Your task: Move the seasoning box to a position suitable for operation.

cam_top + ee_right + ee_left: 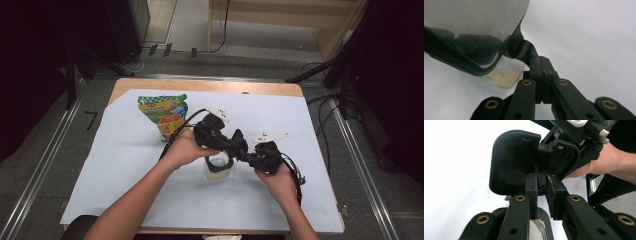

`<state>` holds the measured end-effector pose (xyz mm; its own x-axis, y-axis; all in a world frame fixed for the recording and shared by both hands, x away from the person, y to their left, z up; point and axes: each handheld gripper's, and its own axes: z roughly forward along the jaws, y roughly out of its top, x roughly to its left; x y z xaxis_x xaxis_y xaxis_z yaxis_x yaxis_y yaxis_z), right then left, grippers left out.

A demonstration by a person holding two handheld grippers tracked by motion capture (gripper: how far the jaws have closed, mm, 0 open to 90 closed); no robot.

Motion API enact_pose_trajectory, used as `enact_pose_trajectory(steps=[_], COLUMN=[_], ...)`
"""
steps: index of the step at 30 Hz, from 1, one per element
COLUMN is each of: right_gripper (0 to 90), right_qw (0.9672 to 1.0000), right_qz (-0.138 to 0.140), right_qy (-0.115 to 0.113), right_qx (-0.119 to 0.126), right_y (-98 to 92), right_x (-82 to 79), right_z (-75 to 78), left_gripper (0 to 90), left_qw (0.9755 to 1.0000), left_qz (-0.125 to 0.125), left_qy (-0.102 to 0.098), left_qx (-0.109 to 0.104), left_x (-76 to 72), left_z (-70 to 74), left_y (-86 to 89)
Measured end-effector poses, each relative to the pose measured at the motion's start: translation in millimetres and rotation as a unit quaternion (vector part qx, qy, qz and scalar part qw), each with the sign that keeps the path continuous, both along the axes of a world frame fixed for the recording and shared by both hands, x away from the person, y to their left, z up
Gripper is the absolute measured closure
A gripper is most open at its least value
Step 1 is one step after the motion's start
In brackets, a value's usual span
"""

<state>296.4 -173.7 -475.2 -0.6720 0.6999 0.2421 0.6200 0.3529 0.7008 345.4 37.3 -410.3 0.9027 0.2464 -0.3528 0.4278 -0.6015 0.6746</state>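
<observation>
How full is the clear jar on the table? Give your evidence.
Nearly empty: in the right gripper view the clear jar holds just a thin layer of pale powder along its bottom.

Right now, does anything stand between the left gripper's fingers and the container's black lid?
Nothing visible does. The left gripper has its fingers right at the black lid; the right gripper clamps the lid's tab, clear of that gap.

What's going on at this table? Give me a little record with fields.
Container: clear tub, pale powder inside, on white sheet
Lid: black, raised
Right hand-held gripper: shut on the lid's tab
Left hand-held gripper: jaws narrowly apart at lid's edge; grip unclear
Behind: colourful pouch, upright
</observation>
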Motion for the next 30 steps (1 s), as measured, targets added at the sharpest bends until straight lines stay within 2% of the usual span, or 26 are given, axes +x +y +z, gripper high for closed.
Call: enact_pose_trajectory(steps=[3,9,11,14,17,19,21,24,26,30], right_gripper=[90.0,90.0,88.6,86.4,80.9,74.4,72.8,68.9,67.0,61.6], right_qw=[0.9999,0.9999,0.9999,0.9999,0.9998,0.9998,0.9996,0.9991,0.9987,0.9974], right_qz=[-0.003,-0.006,-0.004,0.007,0.017,0.019,0.027,0.041,0.05,0.07], right_qy=[-0.005,-0.009,-0.009,-0.006,-0.005,-0.005,-0.008,-0.012,-0.009,-0.016], right_qx=[0.008,0.012,0.012,0.006,0.004,0.004,0.005,0.008,0.01,-0.002], right_y=[-4.0,-15.4,-15.4,-10.8,-5.5,-3.3,-0.8,6.4,11.3,21.8], right_x=[-2.5,-19.4,-23.9,-32.1,-38.8,-44.2,-49.9,-53.3,-55.1,-58.9], right_z=[3.6,14.9,16.3,15.5,14.5,13.9,13.6,15.3,15.6,15.8], left_gripper=[78.3,72.4,70.6,68.6,66.0,62.1,60.0,57.0,53.7,49.9], left_qw=[1.0,0.9998,0.9998,0.9998,0.9996,0.9994,0.9991,0.9986,0.9982,0.9968], left_qz=[0.004,0.018,0.016,0.019,0.027,0.033,0.04,0.049,0.057,0.076], left_qy=[-0.001,-0.007,0.009,0.006,0.005,-0.006,-0.01,-0.012,-0.008,-0.018], left_qx=[0.006,0.005,0.003,0.005,-0.004,-0.007,-0.005,-0.016,-0.015,-0.017], left_x=[-1.3,-3.3,-2.1,-3.6,-6.7,-9.2,-10.3,-10.6,-10.6,-10.4], left_z=[1.3,4.0,3.1,1.3,0.6,1.9,3.7,6.7,8.3,11.2], left_y=[3.9,22.2,29.7,37.1,46.3,53.5,59.3,71.6,78.7,97.0])
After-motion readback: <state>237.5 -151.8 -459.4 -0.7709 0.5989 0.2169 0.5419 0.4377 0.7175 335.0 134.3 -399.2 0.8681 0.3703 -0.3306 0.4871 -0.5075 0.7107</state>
